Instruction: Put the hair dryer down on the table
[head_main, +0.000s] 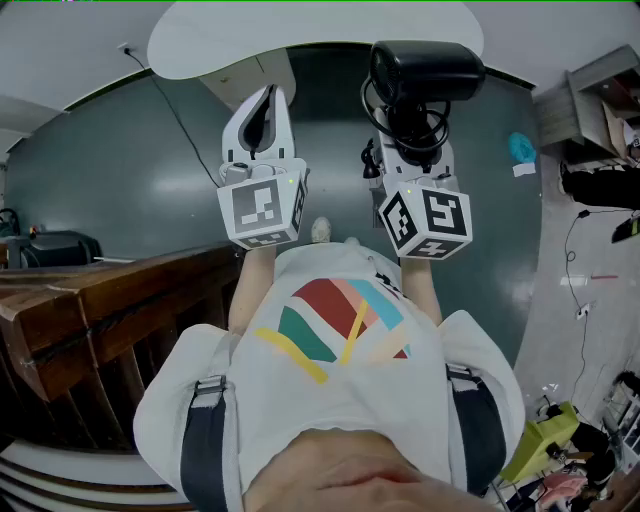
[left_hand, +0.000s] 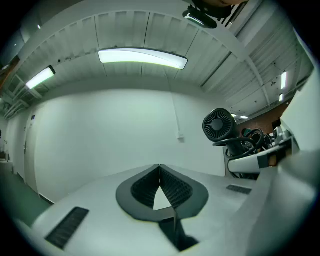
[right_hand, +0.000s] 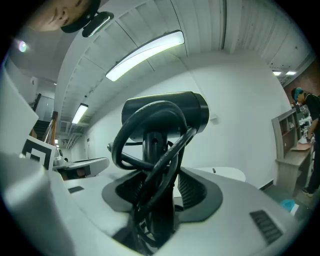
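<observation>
The black hair dryer (head_main: 425, 70) stands upright in my right gripper (head_main: 412, 140), its cord looped around the handle. In the right gripper view the jaws of the right gripper (right_hand: 159, 172) are shut on the handle of the hair dryer (right_hand: 165, 115), with the cord bunched between the pads. My left gripper (head_main: 262, 95) is held up beside it, shut and empty; in the left gripper view the tips of the left gripper (left_hand: 160, 166) touch, and the hair dryer (left_hand: 219, 125) shows at the right. The white round table (head_main: 300, 40) lies ahead of both grippers.
A dark wooden piece of furniture (head_main: 100, 300) stands at the left. A shelf unit (head_main: 590, 100) is at the right, with a blue thing (head_main: 520, 148) on the dark floor near it. Clutter (head_main: 560, 450) sits at the lower right. A person (right_hand: 305, 115) stands by the shelf.
</observation>
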